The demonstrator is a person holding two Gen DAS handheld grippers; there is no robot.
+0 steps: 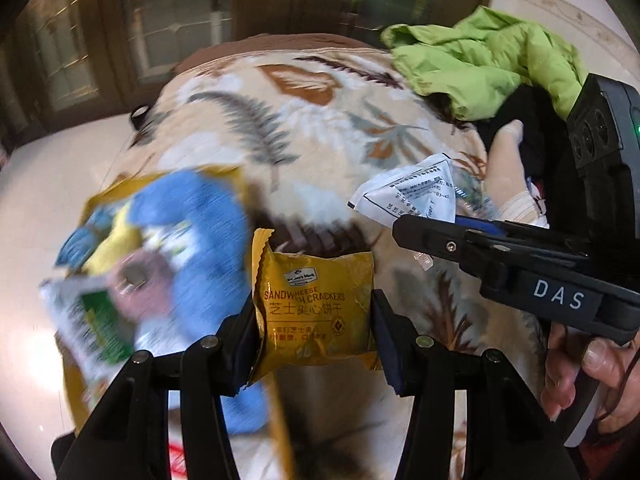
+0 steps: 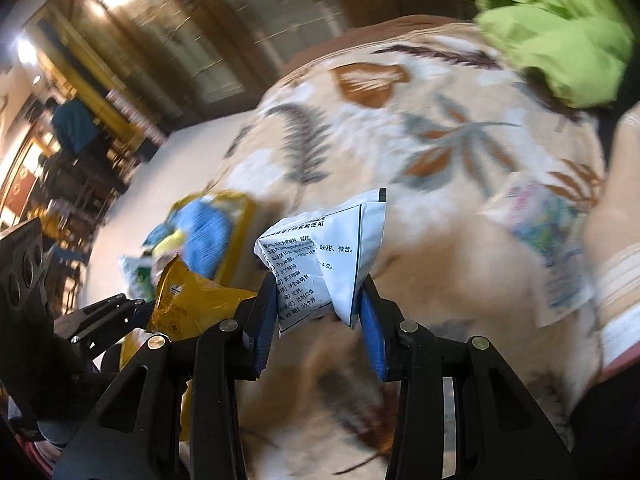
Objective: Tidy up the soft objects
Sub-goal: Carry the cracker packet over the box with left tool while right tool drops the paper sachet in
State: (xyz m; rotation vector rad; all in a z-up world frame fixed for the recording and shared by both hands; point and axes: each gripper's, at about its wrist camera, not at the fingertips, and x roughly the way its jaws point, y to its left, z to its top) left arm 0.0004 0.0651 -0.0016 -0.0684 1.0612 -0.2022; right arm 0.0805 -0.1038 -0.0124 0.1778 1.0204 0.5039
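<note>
My left gripper (image 1: 314,314) is shut on a yellow cracker packet (image 1: 316,312) and holds it above the leaf-patterned blanket (image 1: 304,120). My right gripper (image 2: 320,300) is shut on a white sachet (image 2: 324,256) with black print. In the left wrist view the right gripper (image 1: 404,232) reaches in from the right with the white sachet (image 1: 412,192). In the right wrist view the left gripper (image 2: 150,310) shows at lower left with the yellow packet (image 2: 192,304). A yellow bag (image 1: 120,248) holding a blue cloth (image 1: 200,248) and other packets lies at the left.
A lime green garment (image 1: 488,56) lies at the blanket's far right over dark clothing (image 1: 524,132). A beige sock or sleeve (image 1: 508,176) and a printed packet (image 2: 548,236) lie at the right. A pale floor (image 1: 48,184) and wooden doors (image 1: 160,20) are beyond.
</note>
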